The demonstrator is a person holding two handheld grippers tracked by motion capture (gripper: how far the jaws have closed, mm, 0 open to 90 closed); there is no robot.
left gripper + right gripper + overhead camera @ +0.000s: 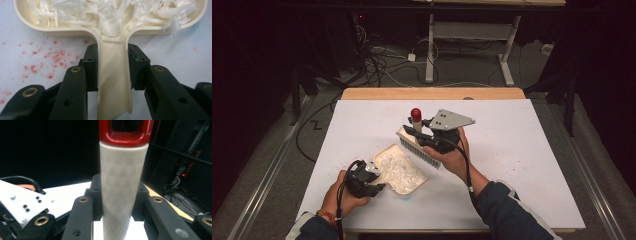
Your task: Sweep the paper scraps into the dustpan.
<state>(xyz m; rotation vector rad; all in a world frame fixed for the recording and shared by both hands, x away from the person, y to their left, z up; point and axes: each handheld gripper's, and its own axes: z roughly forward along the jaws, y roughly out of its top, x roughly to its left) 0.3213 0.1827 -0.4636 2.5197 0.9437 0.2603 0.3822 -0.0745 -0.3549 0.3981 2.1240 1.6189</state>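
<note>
Two hand-held grippers work over the white table point(522, 165), which takes up most of the high view with a wooden edge along its far side. Near its middle lies a cream dustpan point(399, 170), heaped with white shreds point(398, 169), its handle pointing toward the near left. The left gripper point(373, 189) sits at that handle, low on the table. Right of it and farther off, the right gripper point(418, 131) is held above the surface with a brush point(418, 150) – bristles hanging toward the table, red-capped handle pointing up and away.

From the left gripper view comes what the high view cannot give: both black jaws pressed flat against the sides of the dustpan handle point(113, 82), clamped on it, and a scatter of red specks point(42, 60) on the tabletop to the left. The right gripper view shows the jaws clamped on the pale, diamond-patterned brush handle point(121, 182) – its red end point(125, 135) has an opening through it.
</note>
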